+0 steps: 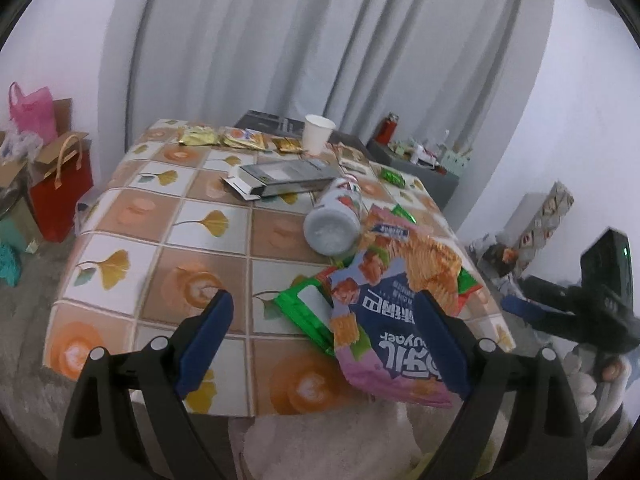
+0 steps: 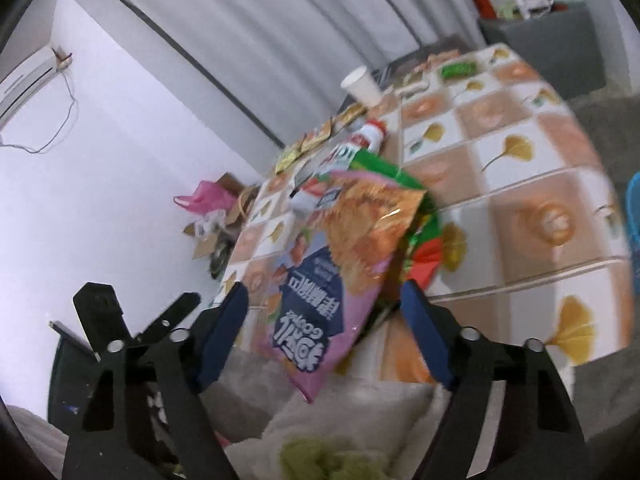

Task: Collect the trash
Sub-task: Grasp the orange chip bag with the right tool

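A pink-and-orange snack bag (image 1: 392,312) lies at the near edge of the table (image 1: 160,248), overhanging it, on top of a green wrapper (image 1: 304,308). My left gripper (image 1: 324,340) is open wide; its right finger overlaps the bag's edge and its left finger is well clear. In the right wrist view the same snack bag (image 2: 332,272) stands between the fingers of my right gripper (image 2: 324,336), with small gaps on both sides, so the jaws are open. A white bottle (image 1: 336,220) lies on its side behind the bag. Further back are a flat box (image 1: 280,178), a paper cup (image 1: 317,134) and several small wrappers.
A red gift bag (image 1: 60,196) and a pink plastic bag (image 1: 32,112) stand on the floor to the left. A grey cabinet (image 1: 420,160) with clutter is at the back right. A blue basket (image 2: 634,216) shows at the right edge. Pale cushions (image 1: 320,440) lie below the table edge.
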`<state>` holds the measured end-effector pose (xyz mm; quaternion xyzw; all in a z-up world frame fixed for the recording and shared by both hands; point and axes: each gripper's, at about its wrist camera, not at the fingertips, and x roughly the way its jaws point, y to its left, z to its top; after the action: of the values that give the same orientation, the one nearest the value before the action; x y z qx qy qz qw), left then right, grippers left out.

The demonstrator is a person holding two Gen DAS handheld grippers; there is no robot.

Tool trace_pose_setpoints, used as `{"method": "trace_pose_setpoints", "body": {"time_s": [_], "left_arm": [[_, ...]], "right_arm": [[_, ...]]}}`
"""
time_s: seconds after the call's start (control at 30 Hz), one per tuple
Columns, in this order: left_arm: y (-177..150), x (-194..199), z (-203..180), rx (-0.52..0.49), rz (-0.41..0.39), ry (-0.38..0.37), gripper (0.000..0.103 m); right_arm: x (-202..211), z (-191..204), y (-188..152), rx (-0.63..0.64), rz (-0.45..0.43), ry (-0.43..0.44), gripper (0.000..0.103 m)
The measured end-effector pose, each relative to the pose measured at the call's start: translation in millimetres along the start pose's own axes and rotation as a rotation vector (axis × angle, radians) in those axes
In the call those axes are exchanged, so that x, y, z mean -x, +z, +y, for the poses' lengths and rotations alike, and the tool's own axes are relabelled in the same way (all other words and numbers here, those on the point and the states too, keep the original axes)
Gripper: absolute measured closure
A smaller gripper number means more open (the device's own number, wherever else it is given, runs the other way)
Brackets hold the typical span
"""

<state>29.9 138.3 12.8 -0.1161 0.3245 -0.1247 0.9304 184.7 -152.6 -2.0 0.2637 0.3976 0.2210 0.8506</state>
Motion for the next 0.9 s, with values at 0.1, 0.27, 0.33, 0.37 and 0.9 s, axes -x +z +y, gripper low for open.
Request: {"method": "trace_pose_setpoints", "body": {"time_s": [0.1,0.27,0.33,0.37,0.9], "left_arm": [[-1,-18,-7,-0.031,0.016,-0.001,0.014],[2,-43,-8,-0.043,0.035,-0.035,0.014],[4,-51,-9,-0.049,0.045,-0.043,0.015],[4,-55,-10,-0.053,0.050,-0.050,0.016],[-12,-92,-24,-0.003,0.189,-0.273,0.031]], "right_arm": [[-17,-1,-1,-0.024,0.032,-0.023,0.045],[-35,-13,-4,-0.091,0.075,-0.060,0.056],[-42,-19,-5,-0.128,0.093,-0.047,0.057],[-45,-20,-6,-0.143,0.101,-0.041,0.059],[-57,-42,-5,-0.253,0.141,0.043,0.094]]}}
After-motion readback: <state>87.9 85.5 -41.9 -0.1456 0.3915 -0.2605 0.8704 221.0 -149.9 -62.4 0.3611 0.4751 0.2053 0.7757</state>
